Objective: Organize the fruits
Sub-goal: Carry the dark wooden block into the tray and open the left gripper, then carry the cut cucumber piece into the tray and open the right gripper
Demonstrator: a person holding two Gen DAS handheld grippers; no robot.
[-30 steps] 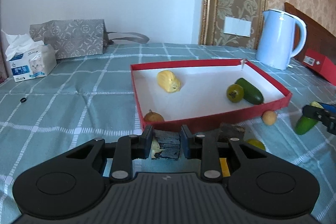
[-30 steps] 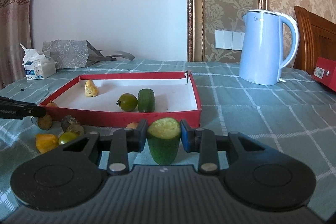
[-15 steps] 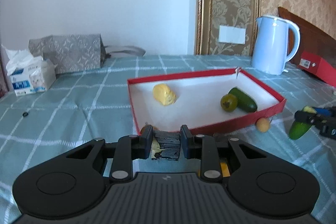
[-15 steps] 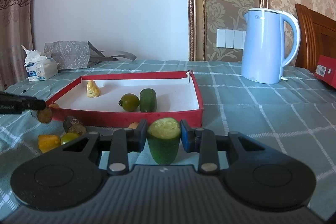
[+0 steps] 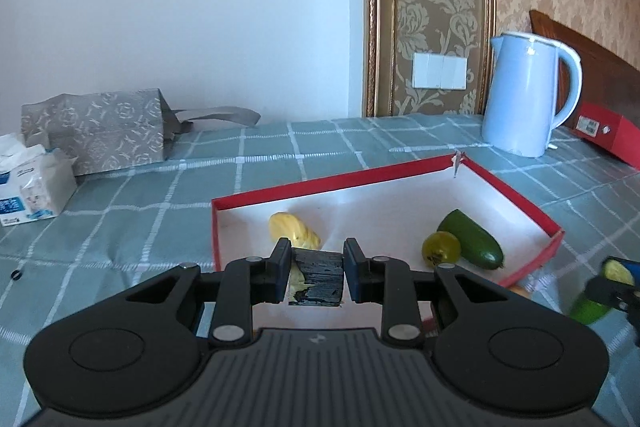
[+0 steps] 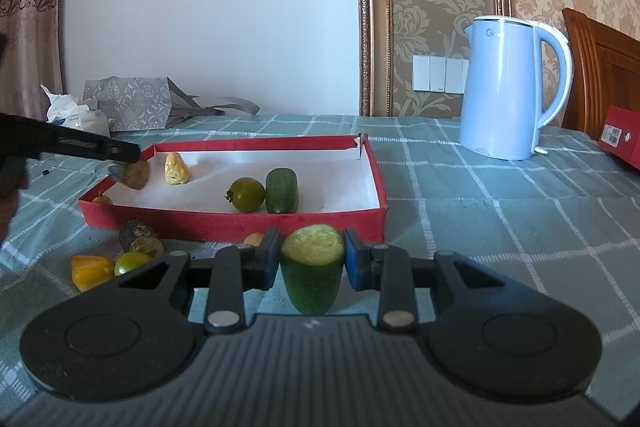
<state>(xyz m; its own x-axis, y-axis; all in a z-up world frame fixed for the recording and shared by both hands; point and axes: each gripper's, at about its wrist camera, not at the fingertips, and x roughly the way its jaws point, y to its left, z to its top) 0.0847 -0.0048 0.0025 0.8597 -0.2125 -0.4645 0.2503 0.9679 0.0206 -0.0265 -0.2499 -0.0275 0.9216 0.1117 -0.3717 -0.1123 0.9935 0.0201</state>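
Left gripper (image 5: 316, 273), left wrist view: jaws clamped on a dark chunk (image 5: 320, 277), black-skinned with a pale yellow patch on its left face. The chunk is carried above the near-left corner of the red tray (image 5: 516, 193); no contact with the tray floor is visible. Within the tray lie a yellow piece (image 5: 292, 230) just beyond the chunk, and, towards the tray's right wall, a green tomato (image 5: 441, 247) touching a cucumber (image 5: 472, 244) whose long axis runs from the tray's middle to its near-right corner. At the right edge of this view, outside the tray's near-right corner, the right gripper appears with its green load. A kettle (image 5: 520, 95) stands beyond the tray's far-right corner.

Right gripper (image 6: 312, 259), right wrist view: jaws clamped on a cucumber half (image 6: 312, 267), held upright, cut face up. It hangs in front of the tray's near wall (image 6: 240, 225), so the tray lies straight ahead of the fingers. The left gripper (image 6: 134, 157) with its chunk (image 6: 137, 174) is seen over the tray's left end. Still on the cloth before the tray's near-left corner: a dark stub (image 6: 141, 239), an orange piece (image 6: 91, 269), a second tomato (image 6: 132, 262), and a small tan fruit (image 6: 254, 239) against the wall.

Judgement: the left load is nearer release, being already over the tray; the right must travel forward over the wall.
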